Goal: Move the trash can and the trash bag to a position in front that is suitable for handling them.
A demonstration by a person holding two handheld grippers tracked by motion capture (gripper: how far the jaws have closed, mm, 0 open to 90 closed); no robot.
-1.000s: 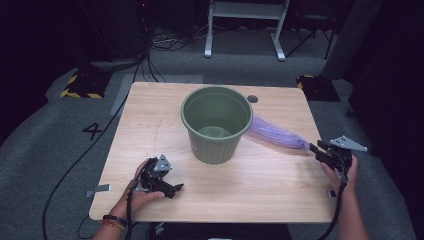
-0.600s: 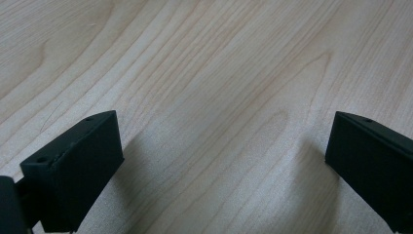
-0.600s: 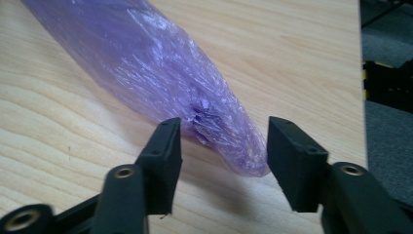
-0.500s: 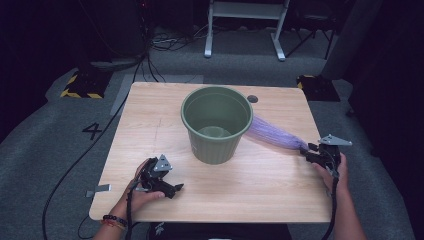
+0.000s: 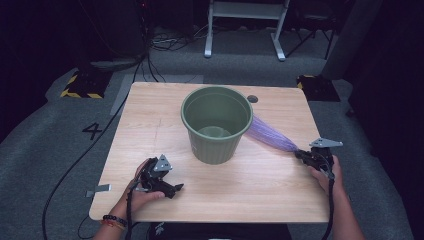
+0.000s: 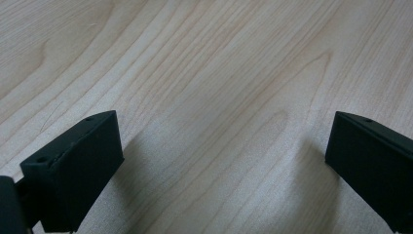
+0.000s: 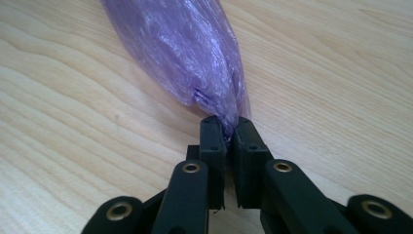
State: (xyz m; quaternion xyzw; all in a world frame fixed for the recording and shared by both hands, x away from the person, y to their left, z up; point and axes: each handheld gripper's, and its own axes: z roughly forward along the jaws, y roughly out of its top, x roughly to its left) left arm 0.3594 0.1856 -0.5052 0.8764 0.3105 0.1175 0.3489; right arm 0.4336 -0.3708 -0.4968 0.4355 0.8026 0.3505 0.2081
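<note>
A green plastic bin stands upright in the middle of the wooden table. A purple plastic bag lies stretched from behind the bin toward the right edge. My right gripper has just closed its jaws on the bag's near tip; in the right gripper view the bag is pinched between the black pads. My left gripper rests low over the table near the front left. Its jaws stand wide apart over bare wood in the left gripper view, one finger at each side.
A dark round hole sits in the tabletop behind the bin. Cables trail across the grey floor at the left, by a painted "4". A white frame stands beyond the table.
My right gripper moved left and down to the bag's tip and closed on it. The left gripper stayed where it was.
</note>
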